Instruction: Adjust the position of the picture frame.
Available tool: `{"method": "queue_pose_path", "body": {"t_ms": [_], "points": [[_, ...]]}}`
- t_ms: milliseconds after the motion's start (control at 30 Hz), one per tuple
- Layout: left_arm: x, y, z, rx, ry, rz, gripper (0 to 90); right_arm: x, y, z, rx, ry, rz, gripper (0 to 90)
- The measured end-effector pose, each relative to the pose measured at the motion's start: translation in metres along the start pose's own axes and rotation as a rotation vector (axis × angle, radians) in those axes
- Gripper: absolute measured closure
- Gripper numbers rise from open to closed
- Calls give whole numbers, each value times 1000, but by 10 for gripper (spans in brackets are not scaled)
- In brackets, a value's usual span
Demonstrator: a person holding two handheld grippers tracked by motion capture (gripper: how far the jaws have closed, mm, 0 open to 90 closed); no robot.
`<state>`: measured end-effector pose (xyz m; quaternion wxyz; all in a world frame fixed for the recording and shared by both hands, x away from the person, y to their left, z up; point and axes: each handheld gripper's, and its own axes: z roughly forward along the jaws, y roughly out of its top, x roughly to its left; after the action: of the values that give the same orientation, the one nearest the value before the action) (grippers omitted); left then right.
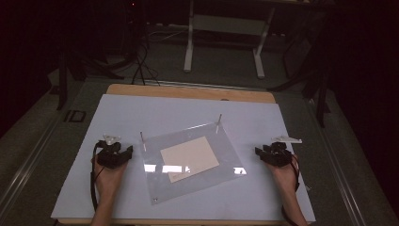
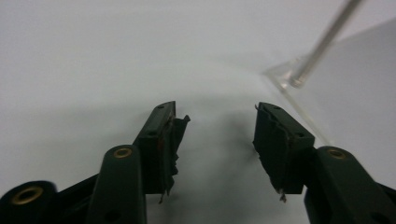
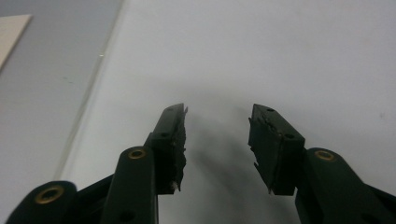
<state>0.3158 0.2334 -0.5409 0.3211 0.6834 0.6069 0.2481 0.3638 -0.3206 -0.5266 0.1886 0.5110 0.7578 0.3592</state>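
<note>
One clear plate [image 1: 188, 162] at centre of white table [image 1: 141, 108], lying flat, skewed. One beige sheet [image 1: 190, 157] on plate; second, smaller beige piece possibly beneath it at 6 o'clock, dim view. Two upright pins: one [image 1: 142, 140] at plate's 10 o'clock corner, one [image 1: 219, 122] at 1 o'clock corner. Two grippers: left gripper [image 1: 123, 153] at plate's 9 o'clock, jaws apart, empty; right gripper [image 1: 260, 153] at 3 o'clock, jaws apart, empty. Both clear of plate.

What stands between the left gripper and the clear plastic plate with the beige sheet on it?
Nothing visible. The left gripper rests open beside the clear plastic plate, with bare white table between them. The thin upright pin at the plate's near corner stands off to one side of its jaws.
</note>
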Motion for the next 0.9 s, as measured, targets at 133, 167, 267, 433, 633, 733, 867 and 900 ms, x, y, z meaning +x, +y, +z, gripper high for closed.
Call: {"method": "queue_pose_path", "body": {"t_ms": [133, 167, 267, 433, 633, 733, 867, 900], "points": [[-1, 1, -5, -12, -49, 7, 545, 7, 1, -3, -13, 12, -47, 552], [-3, 1, -8, -19, -64, 24, 545, 7, 1, -3, -13, 12, -47, 554], [-5, 1, -10, -26, -79, 33, 524, 13, 1, -4, -22, 6, -86, 567], [-7, 2, -13, -22, -96, 35, 496, 15, 1, -4, -24, 10, -102, 553], [-8, 2, -14, -22, -105, 41, 494, 19, 2, -4, -25, 10, -114, 537], [-8, 2, -14, -22, -117, 38, 493, 22, 4, -6, -33, 13, -116, 536], [-10, 3, -14, -28, -122, 47, 493, 25, 7, -7, -34, 24, -118, 519], [-11, 3, -14, -28, -124, 48, 493, 25, 7, -6, -31, 28, -119, 507]]}}
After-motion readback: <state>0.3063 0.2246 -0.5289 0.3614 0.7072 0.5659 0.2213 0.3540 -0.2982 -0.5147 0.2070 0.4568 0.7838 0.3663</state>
